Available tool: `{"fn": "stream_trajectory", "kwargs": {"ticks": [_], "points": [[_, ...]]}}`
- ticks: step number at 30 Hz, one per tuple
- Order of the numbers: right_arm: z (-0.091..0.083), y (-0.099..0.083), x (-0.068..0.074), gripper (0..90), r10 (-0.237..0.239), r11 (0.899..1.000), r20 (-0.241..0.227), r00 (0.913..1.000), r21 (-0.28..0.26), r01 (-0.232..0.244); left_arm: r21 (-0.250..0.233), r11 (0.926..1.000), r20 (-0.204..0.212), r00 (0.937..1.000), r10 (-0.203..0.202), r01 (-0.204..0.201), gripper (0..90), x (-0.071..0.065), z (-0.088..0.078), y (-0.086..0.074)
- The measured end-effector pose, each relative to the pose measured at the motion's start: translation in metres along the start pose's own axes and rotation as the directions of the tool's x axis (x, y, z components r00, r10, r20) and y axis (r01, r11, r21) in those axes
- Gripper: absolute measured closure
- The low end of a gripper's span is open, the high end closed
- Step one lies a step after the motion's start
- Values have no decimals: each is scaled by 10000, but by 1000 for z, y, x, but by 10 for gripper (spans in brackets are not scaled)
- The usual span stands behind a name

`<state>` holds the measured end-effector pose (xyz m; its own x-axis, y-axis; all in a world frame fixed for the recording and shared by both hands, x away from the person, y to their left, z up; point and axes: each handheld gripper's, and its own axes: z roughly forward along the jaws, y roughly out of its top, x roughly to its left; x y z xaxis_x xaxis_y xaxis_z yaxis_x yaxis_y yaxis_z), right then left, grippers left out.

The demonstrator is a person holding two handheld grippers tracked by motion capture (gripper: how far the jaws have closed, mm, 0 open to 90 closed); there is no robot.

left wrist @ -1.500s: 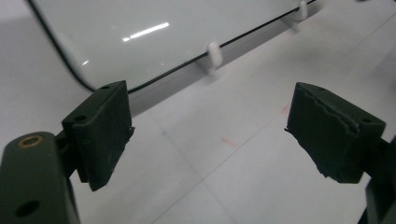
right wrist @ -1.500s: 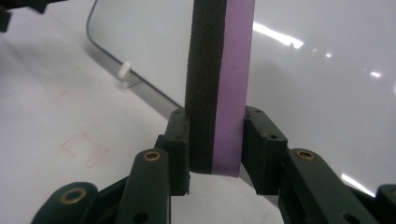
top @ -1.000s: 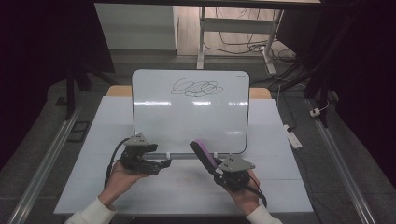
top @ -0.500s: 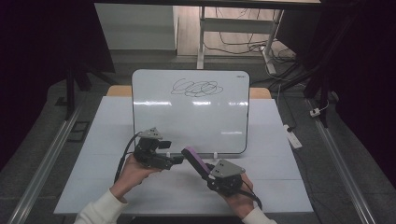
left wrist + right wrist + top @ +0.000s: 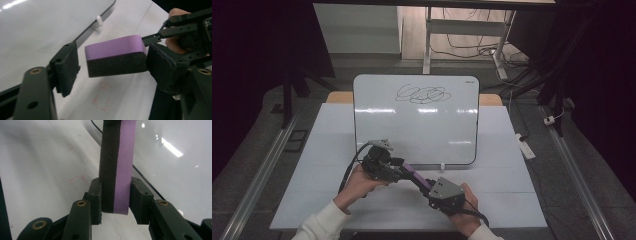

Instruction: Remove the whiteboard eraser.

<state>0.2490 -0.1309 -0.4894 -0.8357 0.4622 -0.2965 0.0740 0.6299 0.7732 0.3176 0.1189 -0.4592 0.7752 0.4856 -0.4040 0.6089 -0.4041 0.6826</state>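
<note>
While the right gripper (image 5: 115,197) clamps its fingers (image 5: 96,195) on one end of the purple-backed whiteboard eraser (image 5: 116,56), held above the bench (image 5: 512,200) just before the whiteboard (image 5: 417,125), the left gripper (image 5: 110,62) brackets the free end; its fingers (image 5: 66,67) have just been closing, one side touching, the other apart. Risk: release before both pads bite drops the eraser; an off-centre squeeze could twist the foam.

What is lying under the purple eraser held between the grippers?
Under the purple eraser lies bare white table with a faint red square mark. The spot beneath its gripped end is covered.
</note>
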Motion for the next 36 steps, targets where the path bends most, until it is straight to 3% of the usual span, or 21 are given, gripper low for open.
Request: {"fn": "stream_trajectory", "kwargs": {"ticks": [4,19,26,28,29,31,32,35,36], "points": [[0,0,2,641,-268,9996,77,9996,37,268,127,9998,357,9992,-177,173,352,3,1,-1],[-3,1,5,642,-1079,9942,363,9935,56,1078,422,9958,888,9924,-850,815,365,11,2,-4],[-1,1,5,632,-1033,9947,355,9940,30,1032,305,9985,618,9969,-482,464,377,7,0,-4],[-1,0,4,618,-912,9958,222,9956,-11,912,188,9992,590,9976,-358,348,380,5,0,-4],[-1,0,1,530,-658,9978,-62,9978,-14,658,174,9995,579,9979,-284,275,383,5,0,-4],[-1,0,-1,487,-408,9992,-271,9988,-68,406,127,9999,386,9992,-99,94,383,2,0,-4],[-3,1,-6,434,56,9998,-803,9968,-201,-72,122,9999,338,9994,53,-57,385,1,-1,-4],[-9,1,-15,375,618,9962,-1386,9884,-519,-695,80,9991,218,9989,421,-423,385,-1,-3,-4],[-9,1,-15,375,618,9962,-1386,9884,-519,-695,66,9985,225,9983,542,-544,385,-2,-4,-4]]}}
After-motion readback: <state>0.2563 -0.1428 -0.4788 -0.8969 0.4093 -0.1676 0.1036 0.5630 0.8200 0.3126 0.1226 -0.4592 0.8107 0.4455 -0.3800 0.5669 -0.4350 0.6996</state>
